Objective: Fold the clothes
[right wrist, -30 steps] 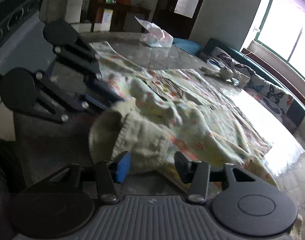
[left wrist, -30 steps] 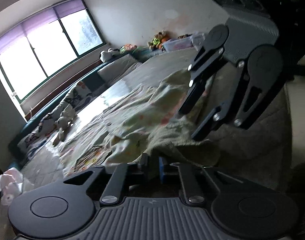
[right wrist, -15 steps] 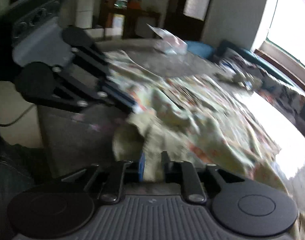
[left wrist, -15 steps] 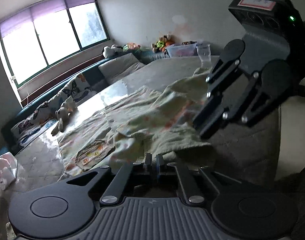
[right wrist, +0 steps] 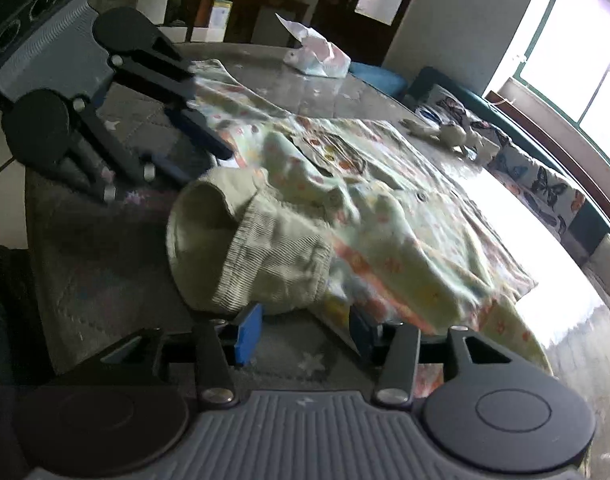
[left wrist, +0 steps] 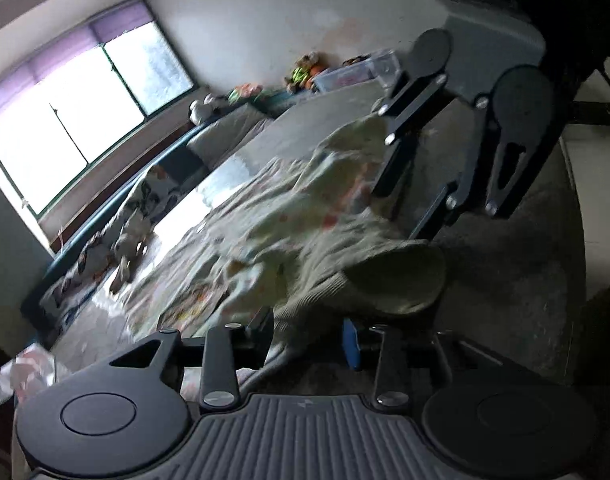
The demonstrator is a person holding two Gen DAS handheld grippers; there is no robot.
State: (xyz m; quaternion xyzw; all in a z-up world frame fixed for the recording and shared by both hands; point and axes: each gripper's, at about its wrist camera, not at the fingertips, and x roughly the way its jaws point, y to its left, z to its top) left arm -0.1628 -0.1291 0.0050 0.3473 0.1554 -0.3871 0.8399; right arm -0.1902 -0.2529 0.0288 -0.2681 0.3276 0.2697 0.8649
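Note:
A pale green child's garment with orange flower print (right wrist: 385,208) lies spread on the grey mat; its ribbed cuff (right wrist: 257,256) gapes open at the near end. My right gripper (right wrist: 305,332) is open, its blue-padded fingers on either side of the cuff's lower edge. My left gripper (left wrist: 309,336) is open too, with ribbed cloth (left wrist: 345,292) lying between its fingers. Each gripper shows in the other's view: the left one (right wrist: 185,148) in the right wrist view, the right one (left wrist: 401,208) in the left wrist view, both over the garment's near edge.
A grey mat (right wrist: 105,264) covers the table. A crumpled white bag (right wrist: 317,56) lies at the far end. A small plush toy (right wrist: 449,132) lies beside the garment. A bench with butterfly cushions (right wrist: 545,184) runs under the window (left wrist: 65,120).
Both grippers were shut on the garment's cuff half a second ago and have now opened. The cuff has dropped back onto the mat.

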